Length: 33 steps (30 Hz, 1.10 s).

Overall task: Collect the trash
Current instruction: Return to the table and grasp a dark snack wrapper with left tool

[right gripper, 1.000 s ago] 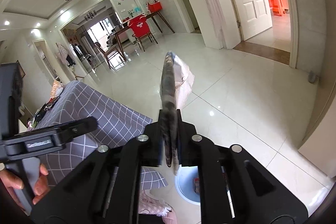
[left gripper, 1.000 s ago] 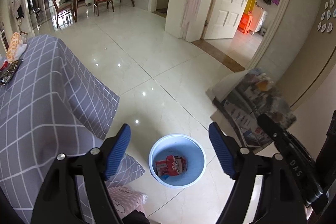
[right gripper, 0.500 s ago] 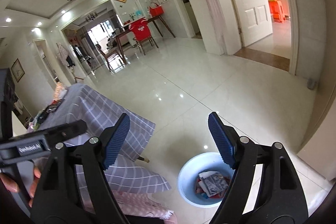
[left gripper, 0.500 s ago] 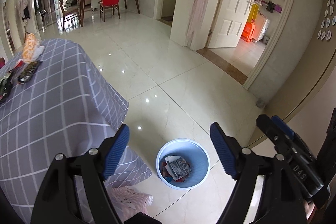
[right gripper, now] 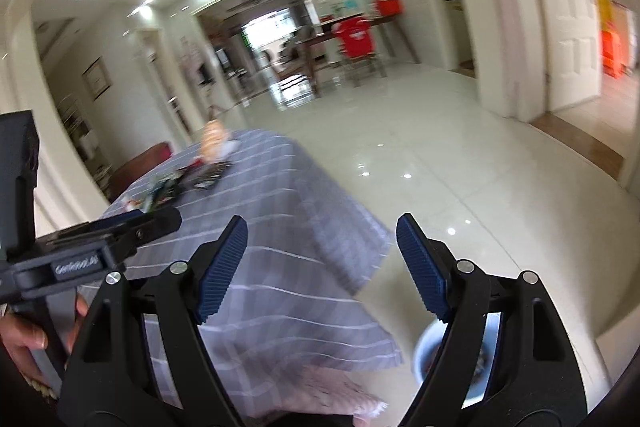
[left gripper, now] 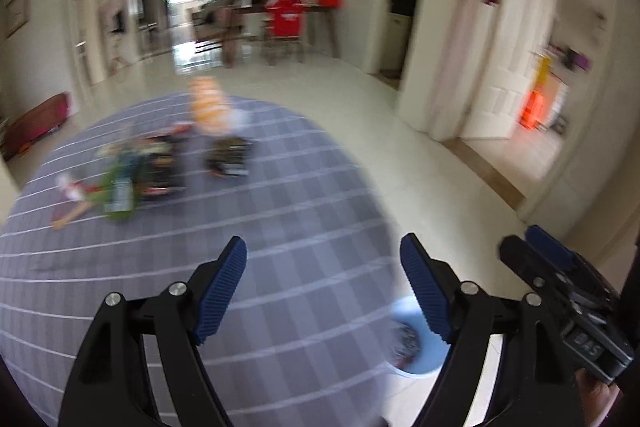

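**Both grippers empty, swinging toward the table litter**

I see the grey checked tablecloth (left gripper: 280, 227) filling most of my left view, and on its far side the remaining trash (left gripper: 160, 167): a blurred cluster of dark wrappers, something green, and an orange-and-white bag behind. I judge these light, thin and crinkly, likely slippery film, so I would pinch a raised edge or corner rather than press flat. The blue bin (left gripper: 416, 347) sits on the floor below the table's near corner, with scraps already inside. My left gripper (left gripper: 324, 287) stands wide apart, nothing between its blue pads. My right gripper (right gripper: 322, 267) is likewise spread and empty.
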Tool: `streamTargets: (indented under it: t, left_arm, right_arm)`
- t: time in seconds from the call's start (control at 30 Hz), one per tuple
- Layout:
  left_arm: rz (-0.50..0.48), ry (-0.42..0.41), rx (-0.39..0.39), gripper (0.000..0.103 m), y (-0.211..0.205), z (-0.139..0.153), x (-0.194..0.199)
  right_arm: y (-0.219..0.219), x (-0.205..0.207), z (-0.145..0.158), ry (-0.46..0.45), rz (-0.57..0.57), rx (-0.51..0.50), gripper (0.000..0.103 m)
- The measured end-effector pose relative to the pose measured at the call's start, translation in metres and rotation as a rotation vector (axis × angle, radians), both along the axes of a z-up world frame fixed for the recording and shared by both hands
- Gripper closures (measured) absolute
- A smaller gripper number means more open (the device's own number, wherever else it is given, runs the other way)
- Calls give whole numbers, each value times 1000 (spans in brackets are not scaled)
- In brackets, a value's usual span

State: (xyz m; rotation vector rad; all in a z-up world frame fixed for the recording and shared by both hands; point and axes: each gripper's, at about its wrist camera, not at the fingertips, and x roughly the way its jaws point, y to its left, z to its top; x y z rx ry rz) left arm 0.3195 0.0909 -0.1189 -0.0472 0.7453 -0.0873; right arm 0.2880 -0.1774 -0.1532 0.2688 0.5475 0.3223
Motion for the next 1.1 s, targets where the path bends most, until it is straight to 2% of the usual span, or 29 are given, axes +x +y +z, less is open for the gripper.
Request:
streamTargets:
  t: [0.1,0.27,0.33,0.4,0.5,0.6,0.73,0.77,0.8,0.83,0.9,1.1]
  left_arm:
    - [58,-3,-9,25,40,6,6]
    - [69,75,-116,26,92,5,44]
    - [63,109,-126,26,100,2,68]
    - [63,130,-112,32,102,-1,82]
    - [69,168,-111,34,106,-10,108]
    - [71,210,-113,47,108,-21,127]
    - [77,229,-80,48,109,-34,142]
    - [76,231,-82,60,111,-35,145]
    - [75,234,-84,83,112,-36,146]
    - [69,248,-97,93,115,-39,148]
    - [61,261,-132,101,122,-42,149]
    - [78,195,-198,103,142,-27,129]
  right_arm:
    - [36,18,5,10,50,-19,26]
    - [89,60,10,71,118,-17,28]
    - [101,73,10,85,131,-16,29]
    - [113,88,9,110,147,-18,29]
    - [125,108,8,137,173,-23,29]
    - [138,127,7,155,177,-44,29]
    - [148,146,2,193,199,-47,29]
    - [149,148,1,197,201,-47,29]
    - [151,152,0,204,204,-44,29]
    - [153,156,-1,214,210,-44,29]
    - [156,162,-4,230,218,-40,29]
    - [177,178,-11,284,249,-39,29]
